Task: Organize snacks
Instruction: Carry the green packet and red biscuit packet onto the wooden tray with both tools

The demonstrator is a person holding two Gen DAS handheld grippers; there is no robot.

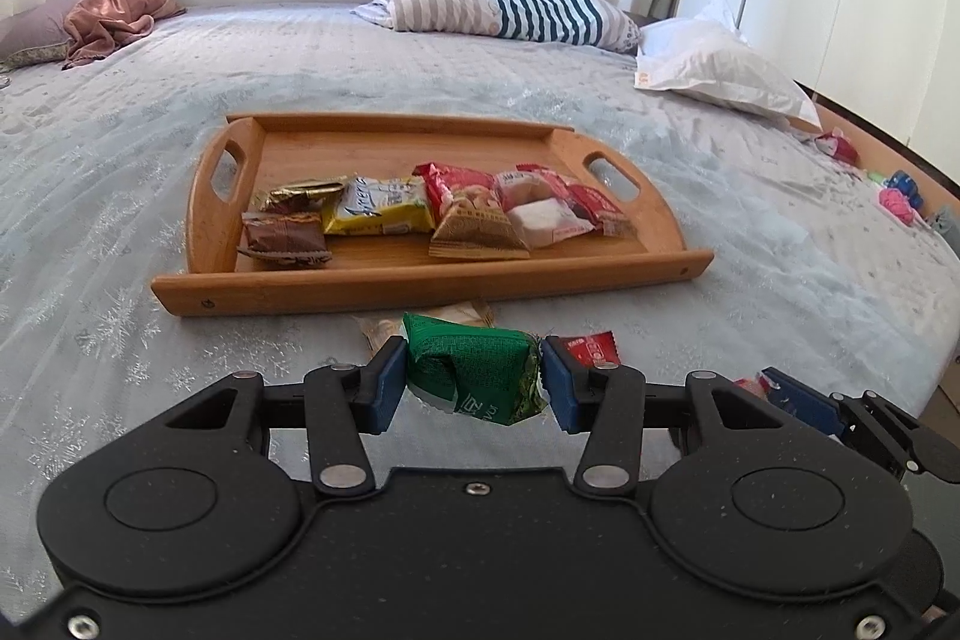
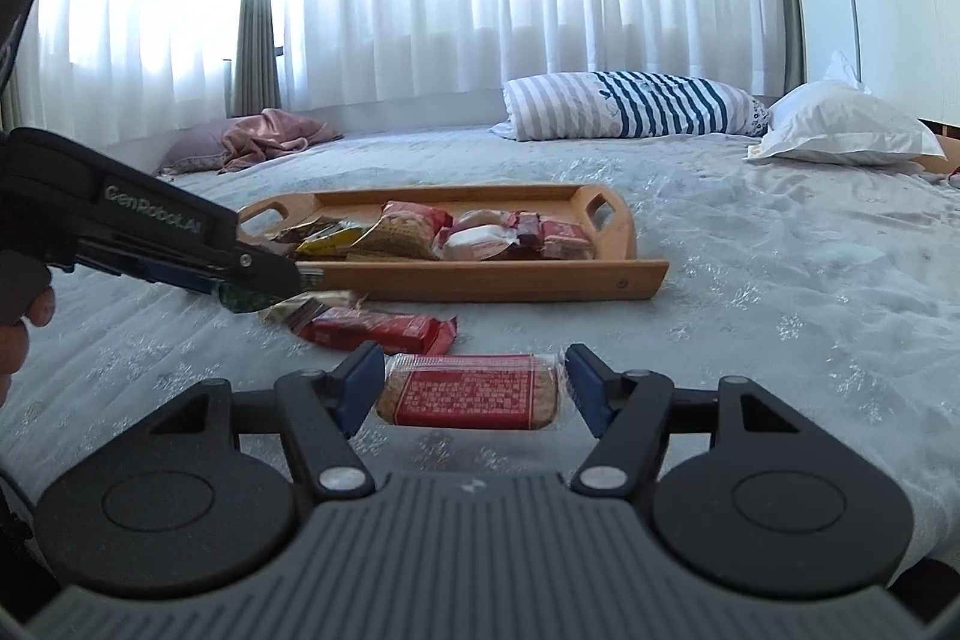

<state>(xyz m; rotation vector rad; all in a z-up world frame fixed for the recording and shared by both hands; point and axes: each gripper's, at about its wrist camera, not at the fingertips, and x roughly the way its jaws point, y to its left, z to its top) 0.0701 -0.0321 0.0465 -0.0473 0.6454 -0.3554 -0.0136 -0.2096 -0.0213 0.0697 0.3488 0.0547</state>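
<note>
My left gripper (image 1: pixel 474 379) is shut on a green snack packet (image 1: pixel 462 370), held just above the bed in front of the wooden tray (image 1: pixel 420 287). Several wrapped snacks lie in a row in the tray. In the right wrist view, my right gripper (image 2: pixel 474 382) is shut on a clear packet of biscuits with a red label (image 2: pixel 471 391), its pads on the packet's two ends. A red packet (image 2: pixel 378 331) and a beige packet (image 2: pixel 294 307) lie loose on the bed before the tray (image 2: pixel 480 280). The left gripper (image 2: pixel 288 280) reaches in from the left there.
The bed has a pale grey quilted cover (image 1: pixel 750 244). A striped pillow (image 1: pixel 504 4) and a white pillow (image 1: pixel 720 70) lie at the far side, a pink cloth (image 1: pixel 114 16) at far left. Small toys (image 1: pixel 900 196) sit along the bed's right edge.
</note>
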